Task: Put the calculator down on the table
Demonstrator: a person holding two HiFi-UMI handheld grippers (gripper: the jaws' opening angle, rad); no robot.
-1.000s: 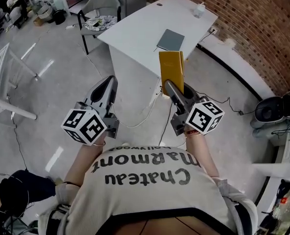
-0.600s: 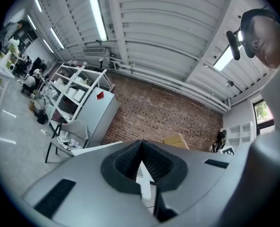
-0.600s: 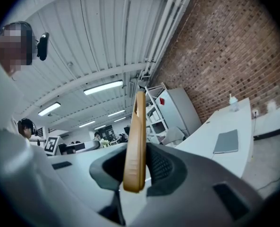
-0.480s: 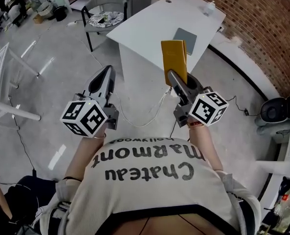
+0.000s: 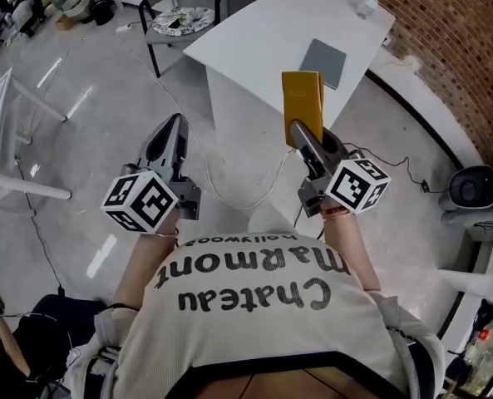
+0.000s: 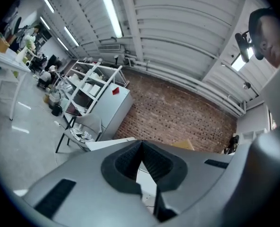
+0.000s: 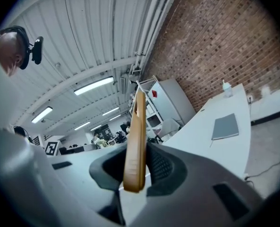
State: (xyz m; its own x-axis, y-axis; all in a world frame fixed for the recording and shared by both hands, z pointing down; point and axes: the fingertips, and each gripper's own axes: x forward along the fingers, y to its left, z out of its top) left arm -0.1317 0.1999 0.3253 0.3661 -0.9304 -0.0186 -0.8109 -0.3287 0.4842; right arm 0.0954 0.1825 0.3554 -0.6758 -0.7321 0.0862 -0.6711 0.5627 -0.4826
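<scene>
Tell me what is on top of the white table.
A grey notebook lies flat on the table, and a small white bottle stands near its far edge. The yellow calculator, held up in the right tool, covers a bit of the near edge.

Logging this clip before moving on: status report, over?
Left gripper shut, empty. Right gripper shut on the calculator, edge-up, in the air, not yet on the white table. Grey notebook and small bottle on the tabletop.

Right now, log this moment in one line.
right claw: shut on yellow calculator | left claw: shut, empty | white table: calculator not yet down
</scene>
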